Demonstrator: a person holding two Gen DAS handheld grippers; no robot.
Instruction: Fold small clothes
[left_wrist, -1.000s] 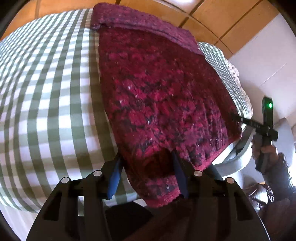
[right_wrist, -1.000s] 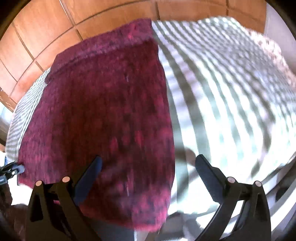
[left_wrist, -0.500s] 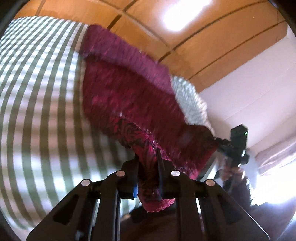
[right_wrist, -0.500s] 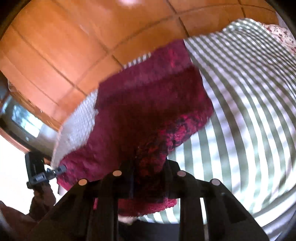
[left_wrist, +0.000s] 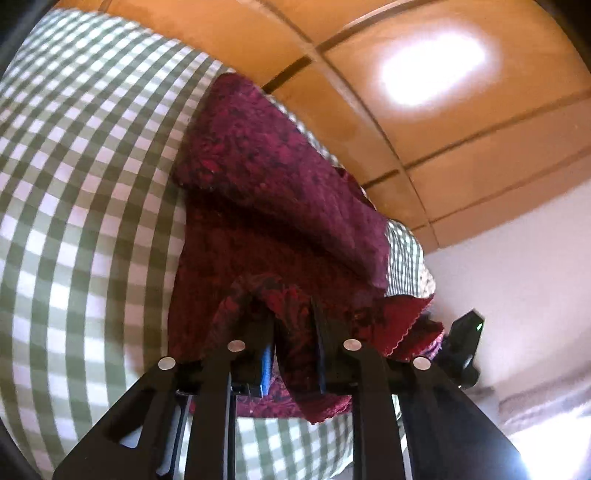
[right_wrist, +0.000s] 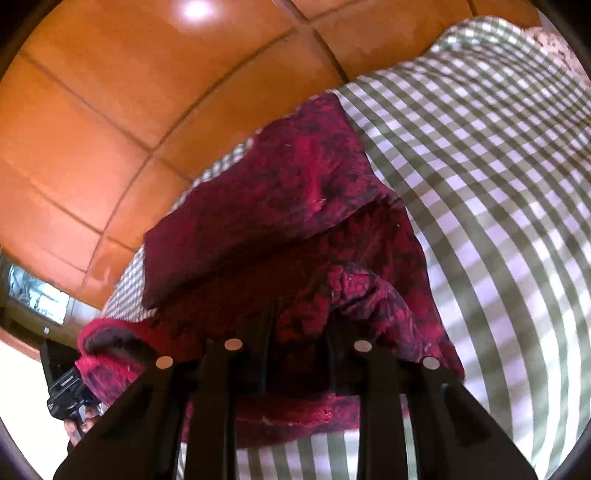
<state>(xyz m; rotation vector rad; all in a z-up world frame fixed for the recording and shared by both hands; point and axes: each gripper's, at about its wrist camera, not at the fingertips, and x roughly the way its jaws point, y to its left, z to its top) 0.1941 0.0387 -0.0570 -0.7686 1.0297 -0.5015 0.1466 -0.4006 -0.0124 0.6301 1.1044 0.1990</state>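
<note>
Grippers (left_wrist: 293, 328) (right_wrist: 299, 332) pinching garment (left_wrist: 273, 173) hem

No text, label, brand, number or sign can be read in either view.
</note>
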